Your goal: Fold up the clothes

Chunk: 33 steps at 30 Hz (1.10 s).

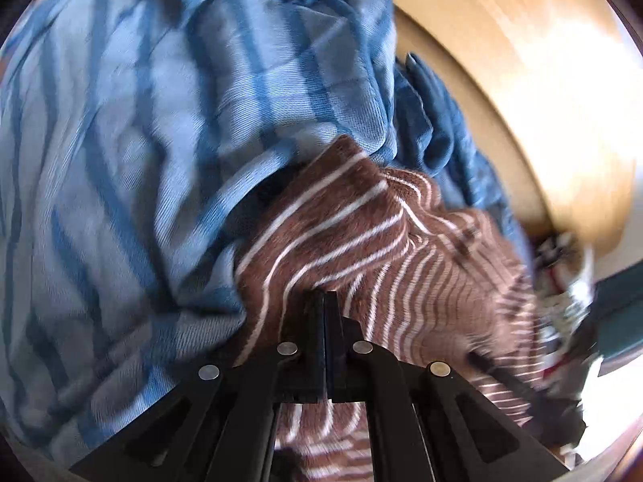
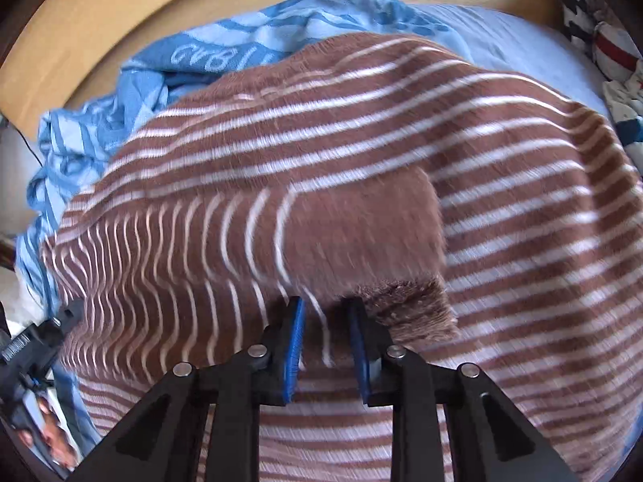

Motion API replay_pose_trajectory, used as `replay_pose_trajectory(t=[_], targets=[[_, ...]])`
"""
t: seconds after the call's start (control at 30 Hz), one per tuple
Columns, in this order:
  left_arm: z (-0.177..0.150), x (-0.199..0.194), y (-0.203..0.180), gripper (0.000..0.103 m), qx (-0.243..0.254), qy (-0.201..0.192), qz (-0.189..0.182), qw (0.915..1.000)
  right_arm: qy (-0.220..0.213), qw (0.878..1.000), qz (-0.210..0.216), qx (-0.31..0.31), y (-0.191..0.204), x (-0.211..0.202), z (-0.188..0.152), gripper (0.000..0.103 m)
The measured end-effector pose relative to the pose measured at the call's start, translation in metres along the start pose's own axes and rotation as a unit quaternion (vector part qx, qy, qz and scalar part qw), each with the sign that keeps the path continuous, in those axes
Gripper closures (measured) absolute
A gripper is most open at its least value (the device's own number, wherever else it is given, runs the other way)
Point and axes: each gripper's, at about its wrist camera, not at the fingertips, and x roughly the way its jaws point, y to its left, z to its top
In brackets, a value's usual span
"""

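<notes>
A brown sweater with thin white stripes (image 2: 361, 160) lies spread over a bed, with one sleeve folded across its body. In the left wrist view the sweater (image 1: 361, 241) is bunched against a blue striped cloth. My left gripper (image 1: 325, 301) is shut, its tips pressed into the sweater's fabric. My right gripper (image 2: 325, 313) has its blue-padded fingers (image 2: 295, 337) a little apart around the sleeve near its fuzzy cuff (image 2: 410, 305); a fold of fabric sits between them. The left gripper also shows at the left edge of the right wrist view (image 2: 36, 341).
A crumpled blue and light-blue striped cloth (image 1: 160, 140) lies beside the sweater, also in the right wrist view (image 2: 120, 92). A wooden bed frame (image 2: 100, 20) curves behind. Patterned pillows (image 2: 603, 40) sit at the far right. A printed magazine (image 2: 48, 434) lies at the lower left.
</notes>
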Motion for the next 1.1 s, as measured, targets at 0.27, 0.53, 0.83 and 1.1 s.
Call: replay_pose_trajectory(t=[0.27,0.53,0.83,1.1], targets=[[-0.059,-0.034,-0.044,0.099,0.105,-0.013,0.015,0.9943,-0.026,0.999,0.004,-0.047,0.035,-0.036,-0.014,0.072],[-0.039,-0.001,-0.015,0.1,0.055,0.04,0.009,0.9976,-0.03,0.997,-0.061,0.042,-0.006,-0.017,0.008,0.065],[-0.063,-0.021,-0.051,0.1,0.067,0.026,0.039,0.9966,-0.08,0.995,-0.038,0.05,-0.031,-0.057,-0.017,0.063],[-0.069,-0.019,-0.121,0.049,0.045,0.021,-0.026,0.9984,-0.143,0.959,-0.008,0.245,-0.178,-0.141,-0.05,0.036]])
